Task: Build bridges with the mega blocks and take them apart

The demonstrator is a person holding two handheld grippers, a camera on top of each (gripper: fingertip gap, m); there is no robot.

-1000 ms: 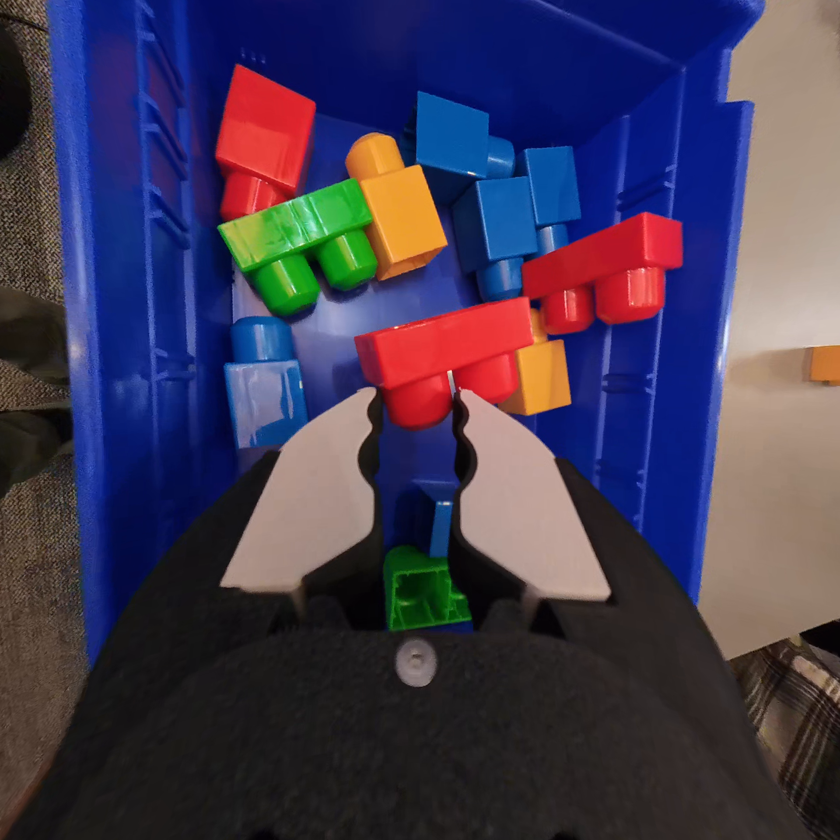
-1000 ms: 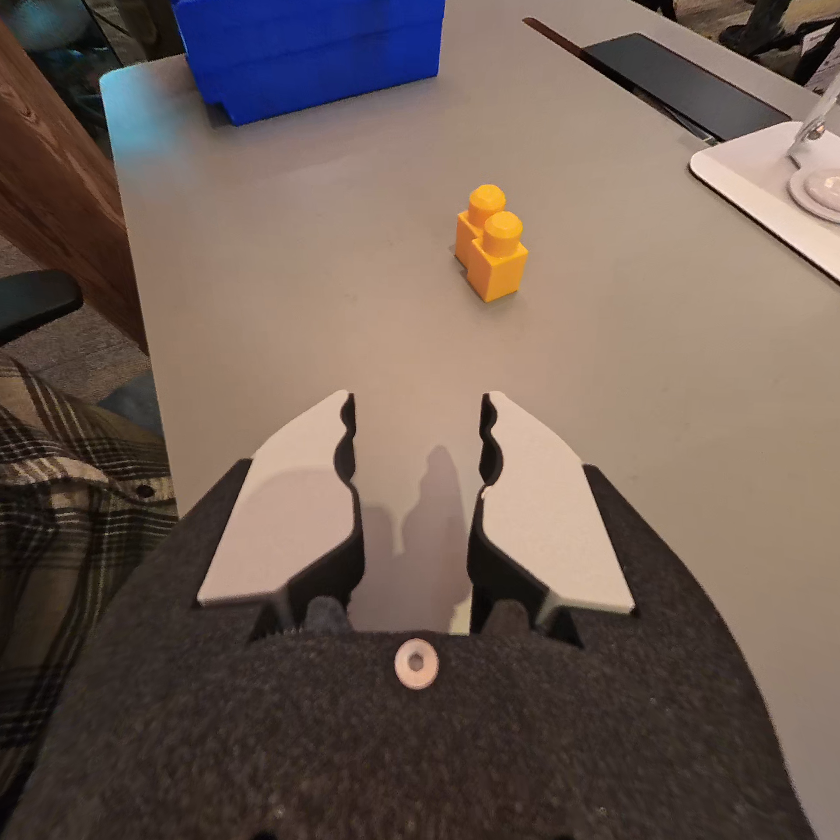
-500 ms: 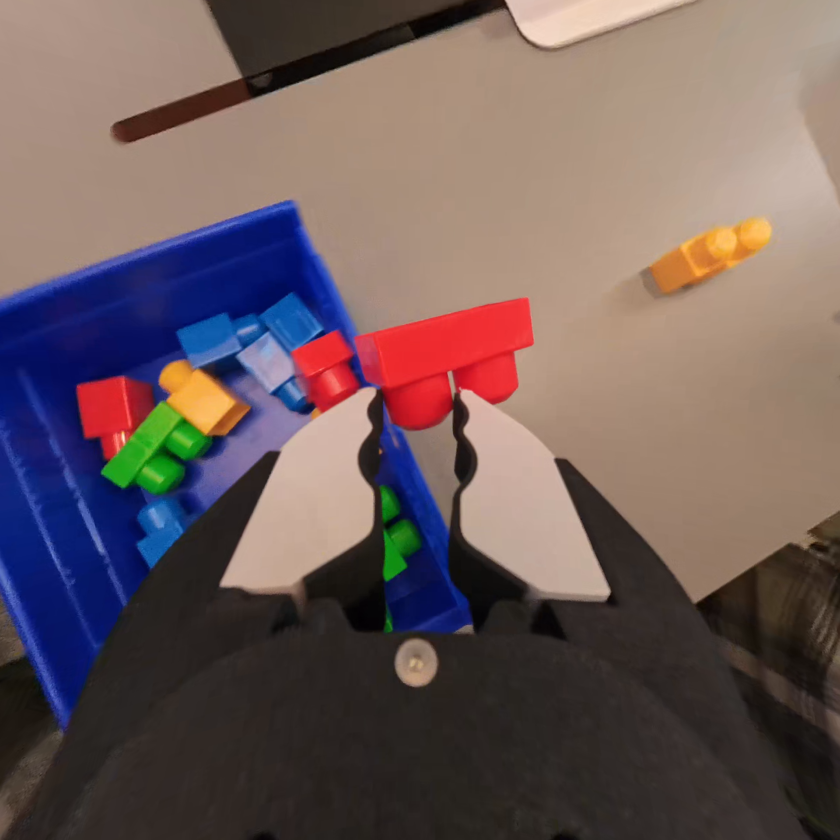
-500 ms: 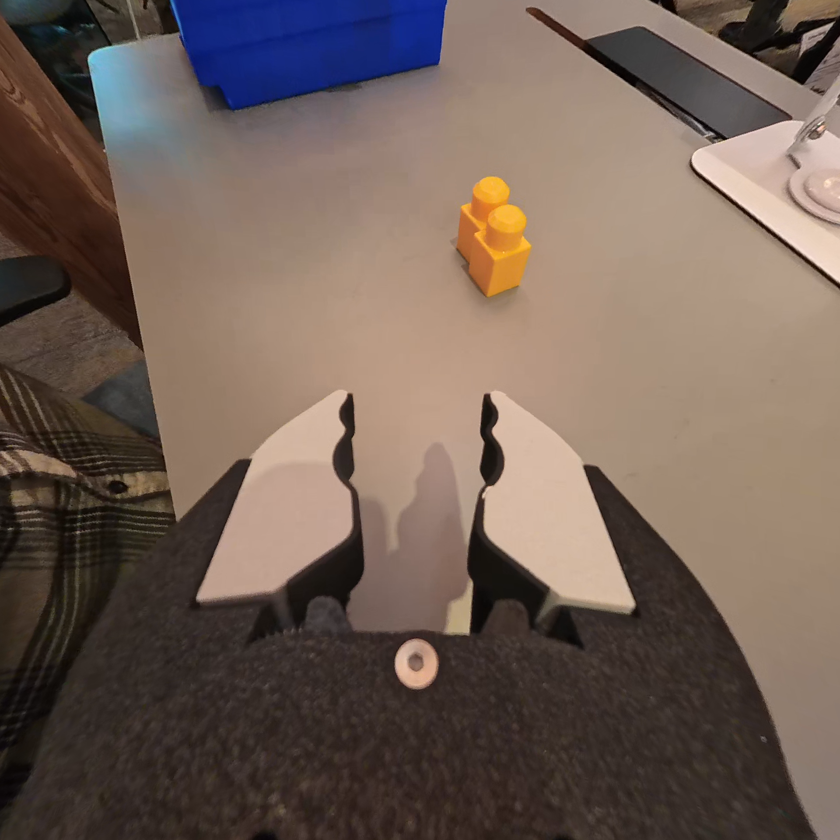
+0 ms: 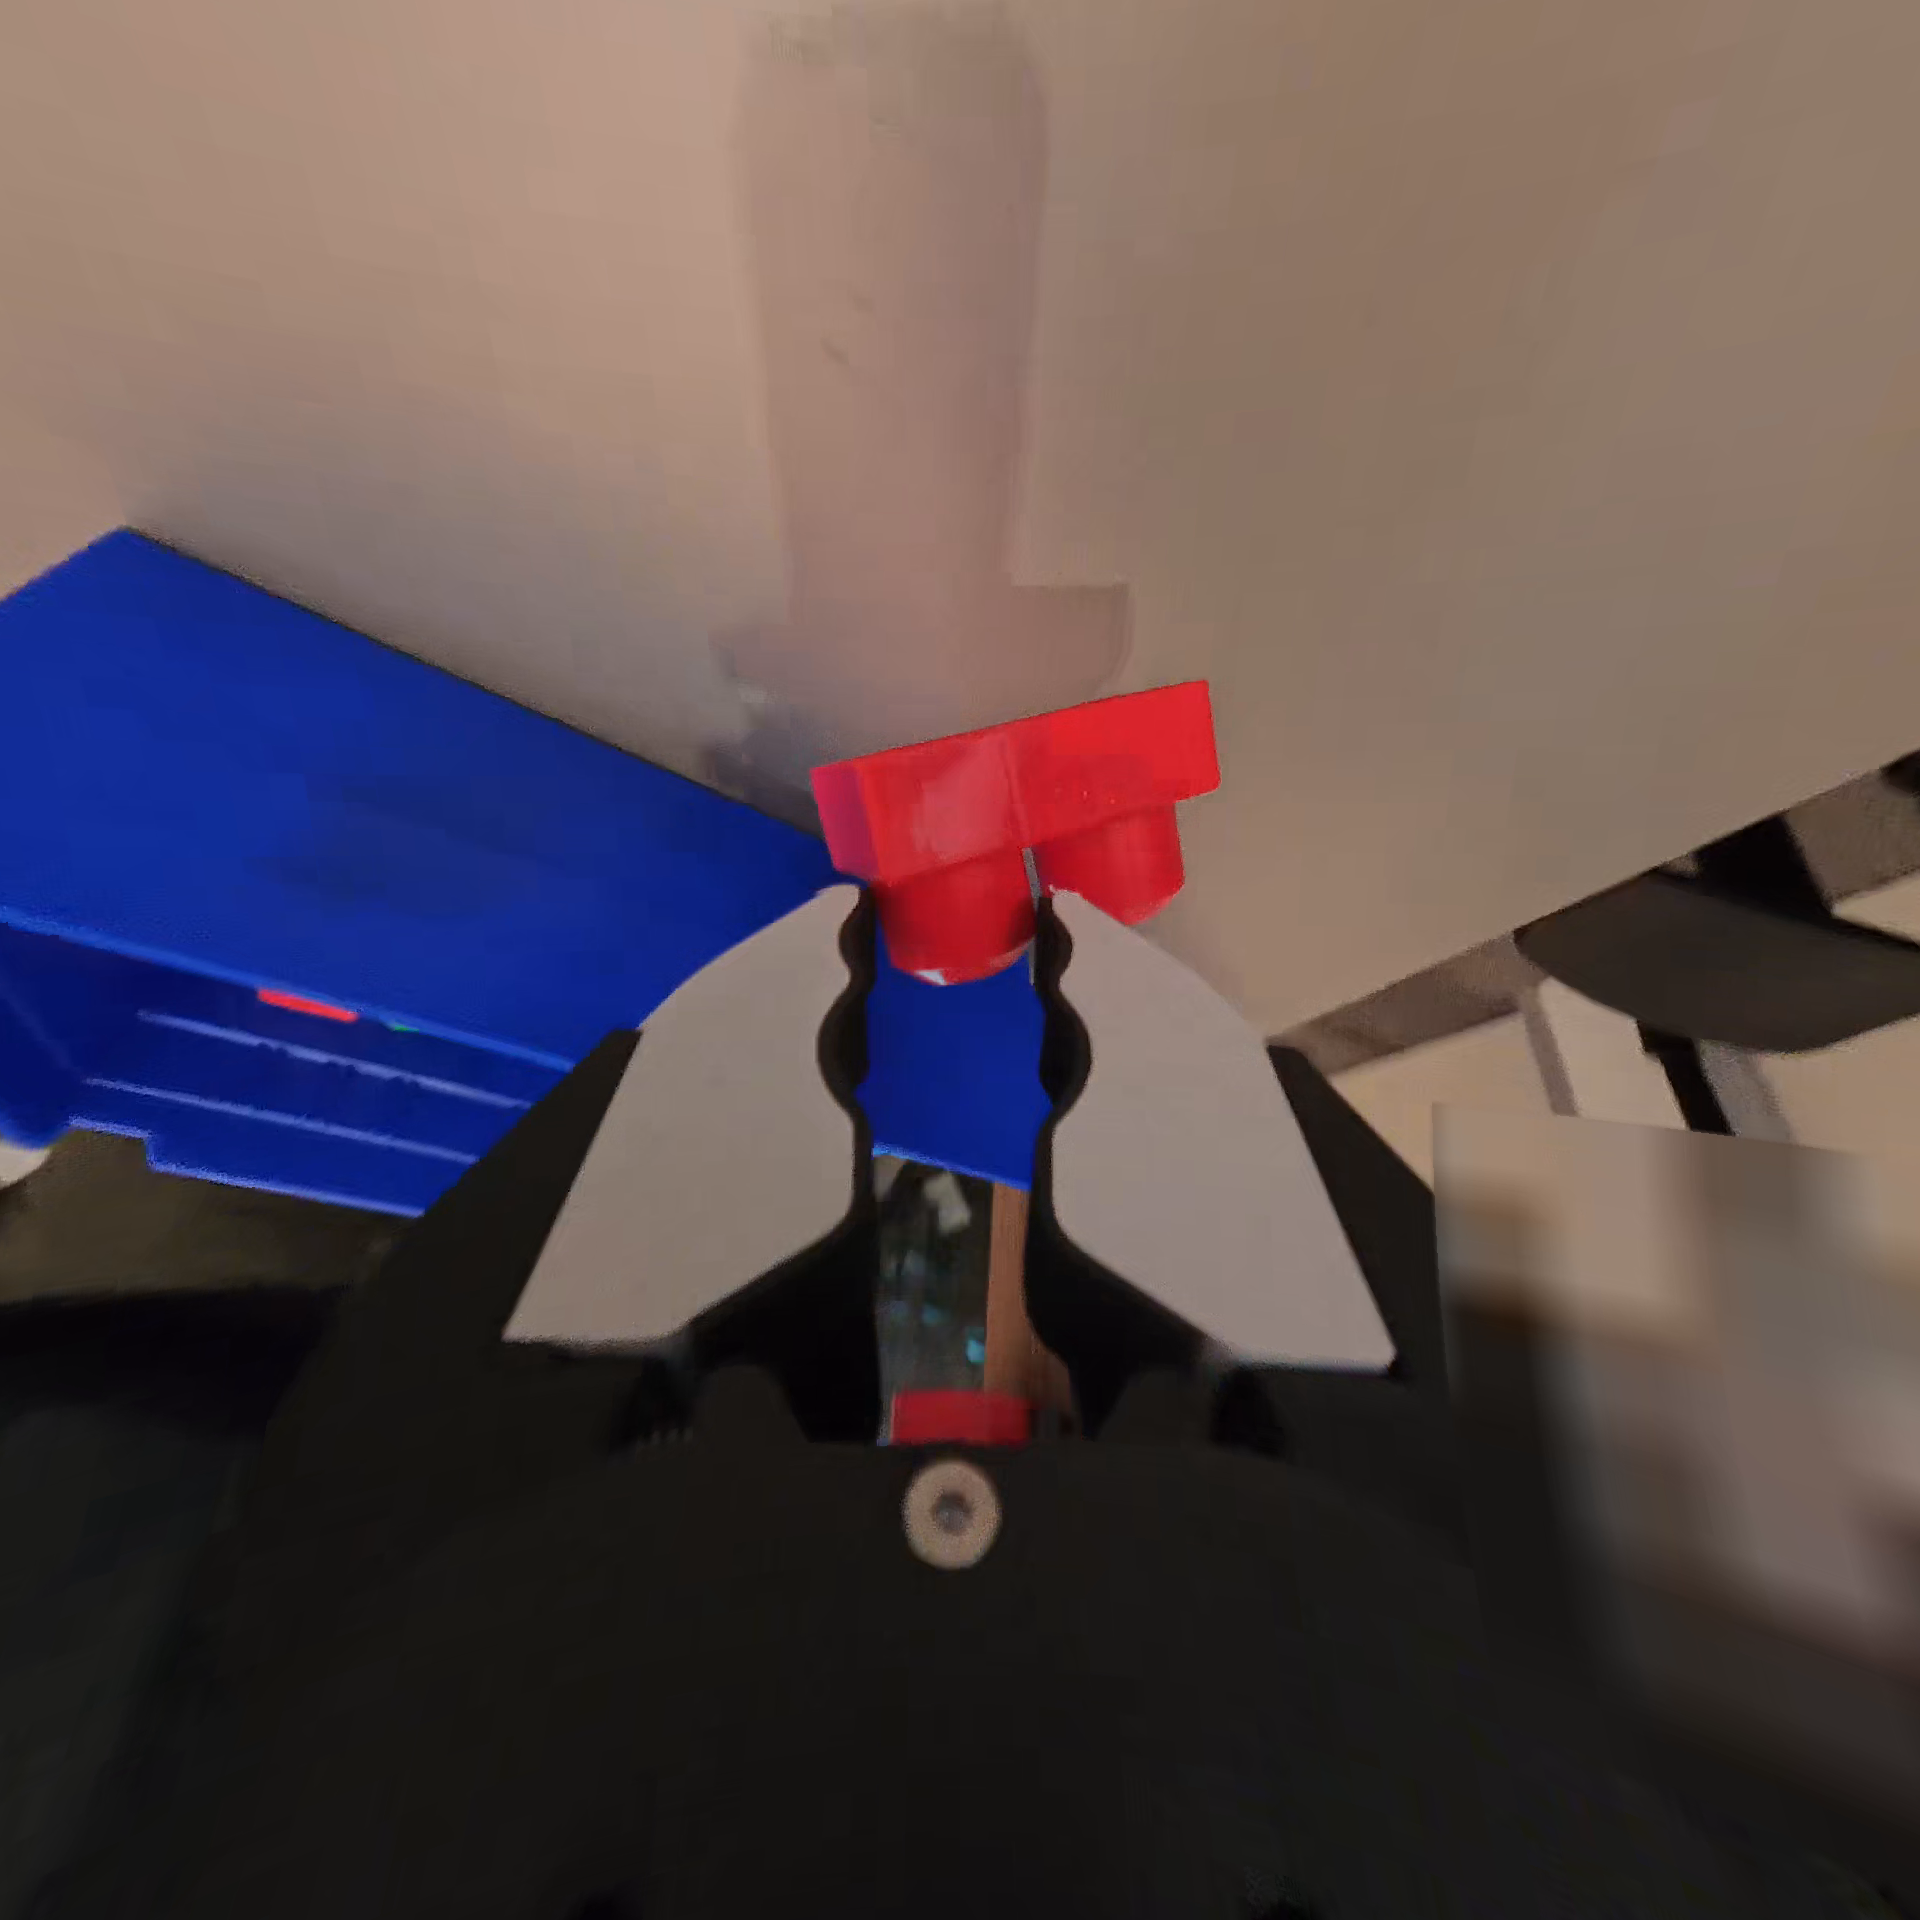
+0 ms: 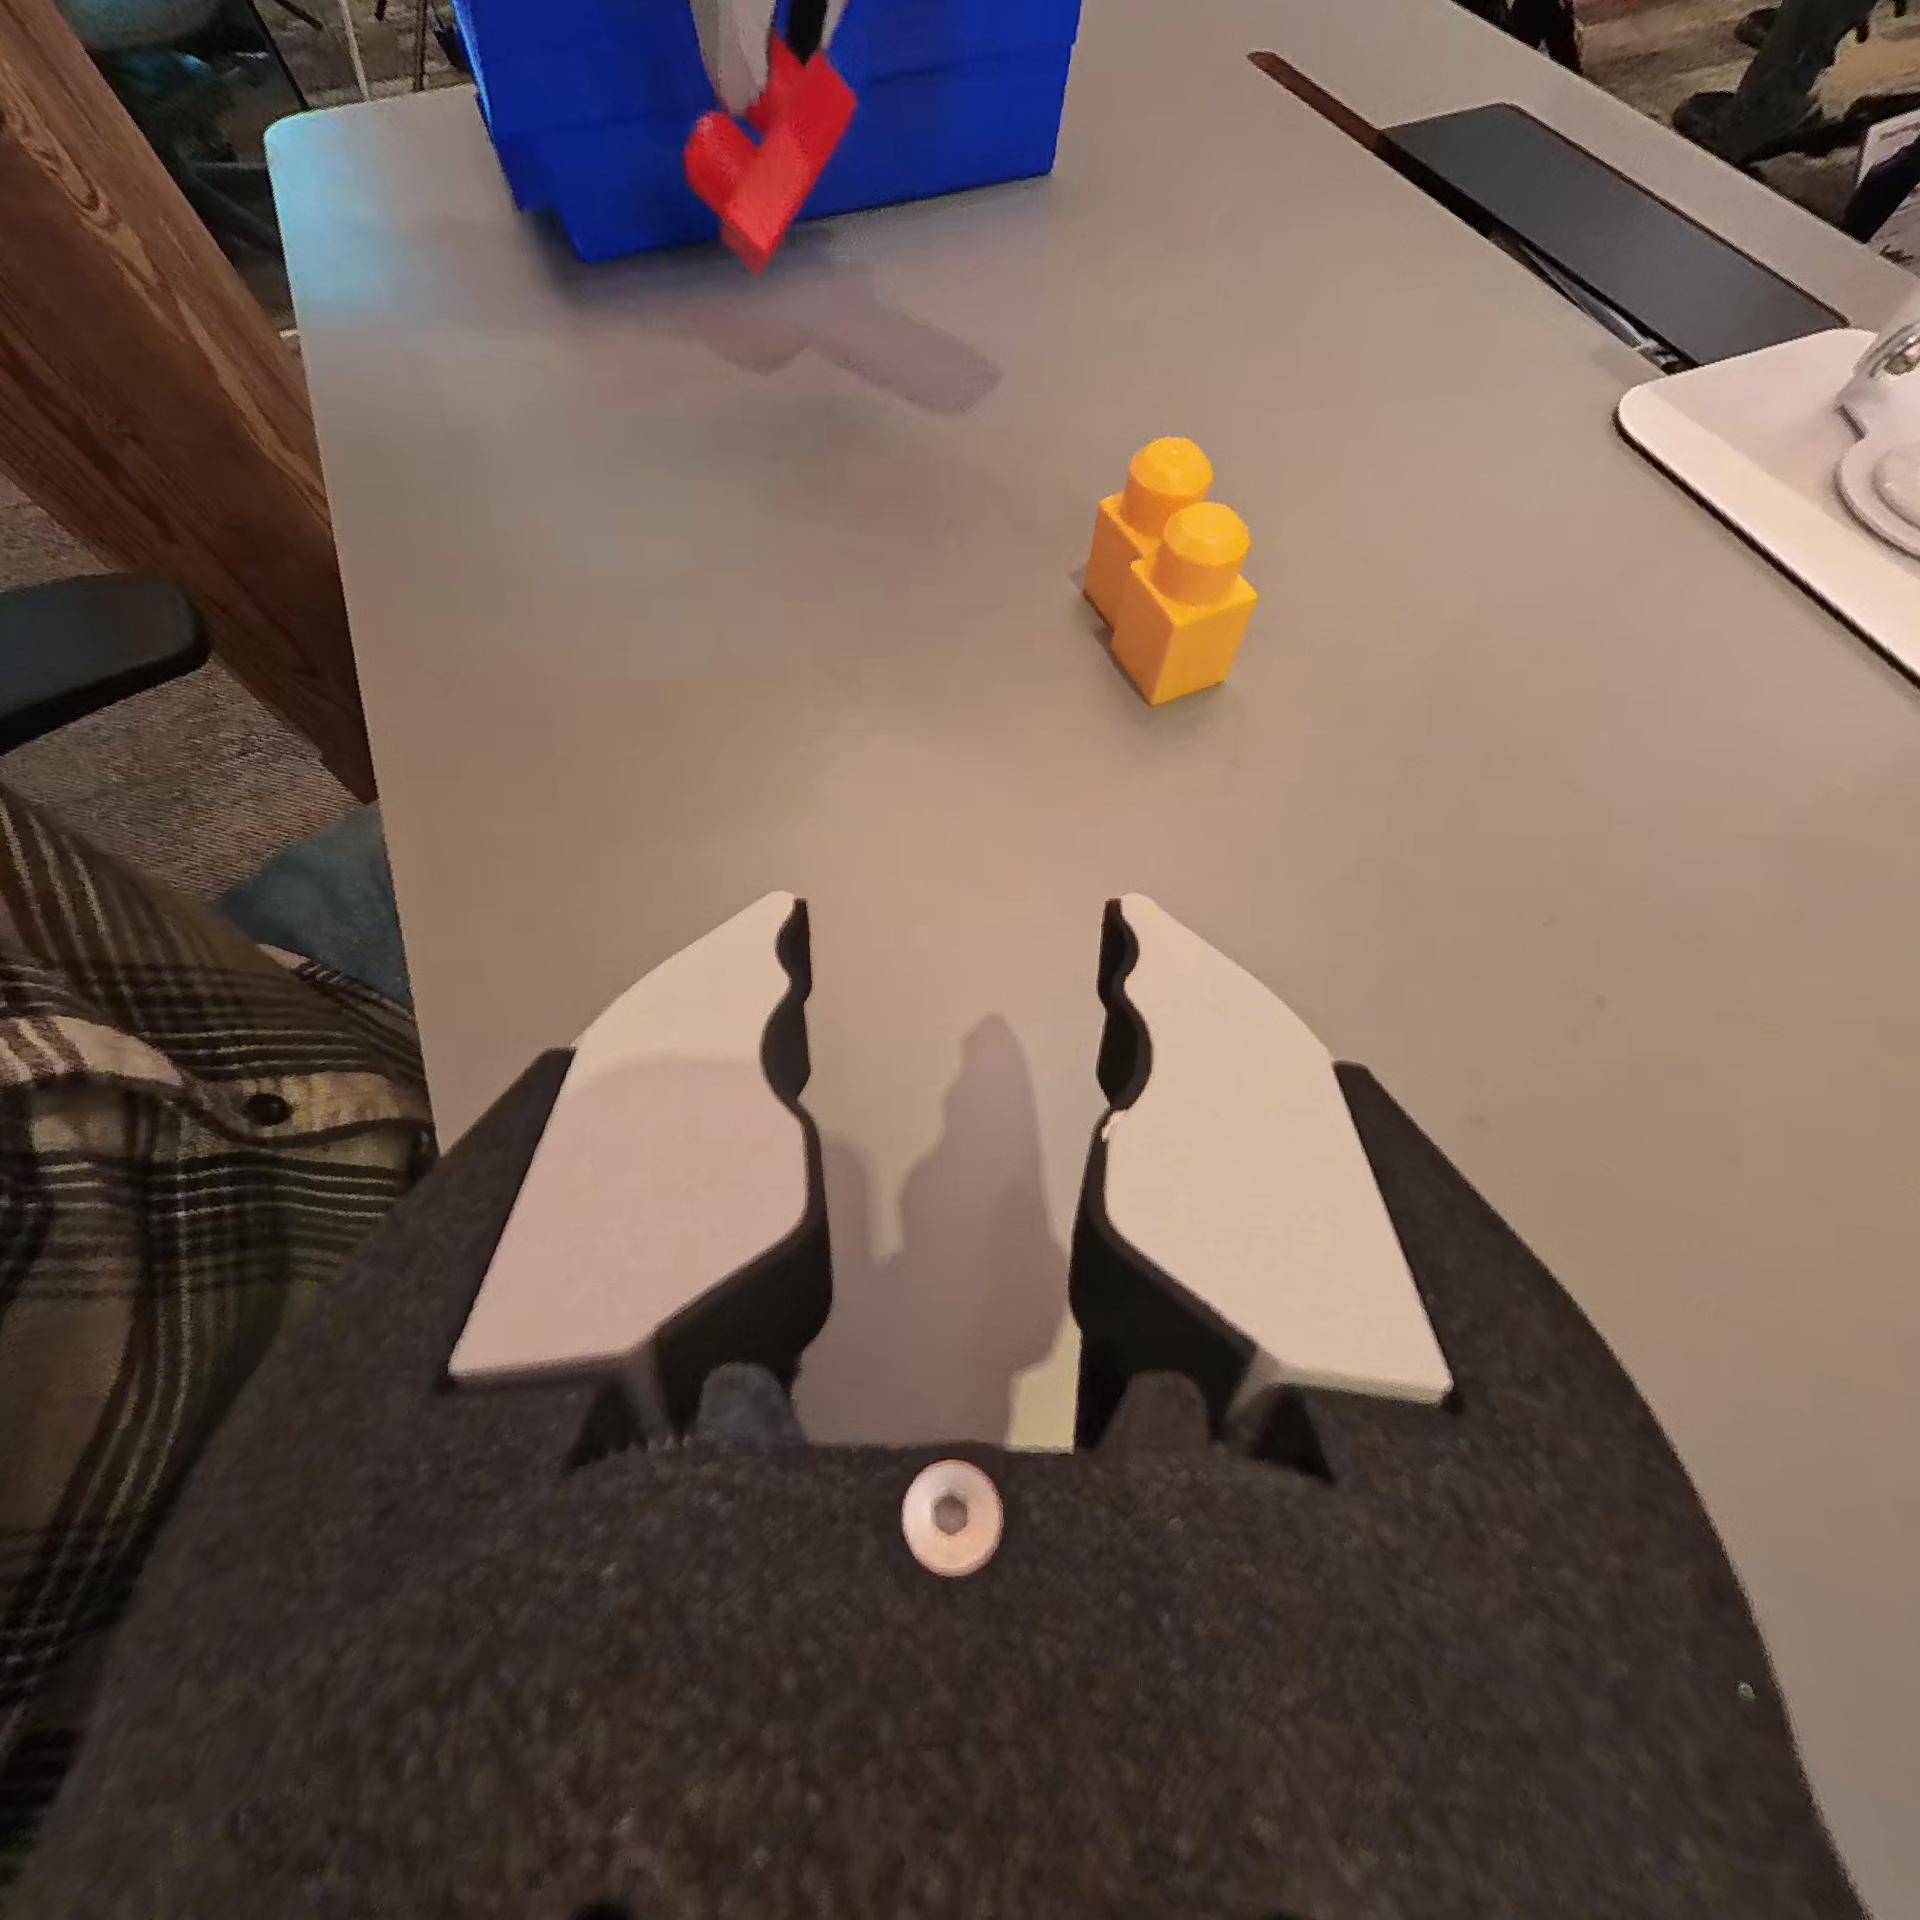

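The left gripper (image 5: 951,914) pinches one stud of a red two-stud plastic block (image 5: 1013,805), holding it in the air just in front of the blue plastic bin (image 5: 312,831) at the far end of the grey table (image 6: 727,623). The right gripper (image 6: 951,925), fingers spread apart with nothing between them, hovers low over the table's near end, well away from the bin. An orange two-stud plastic block (image 6: 1169,582) stands upright on the table between the bin and the right gripper, off to its right.
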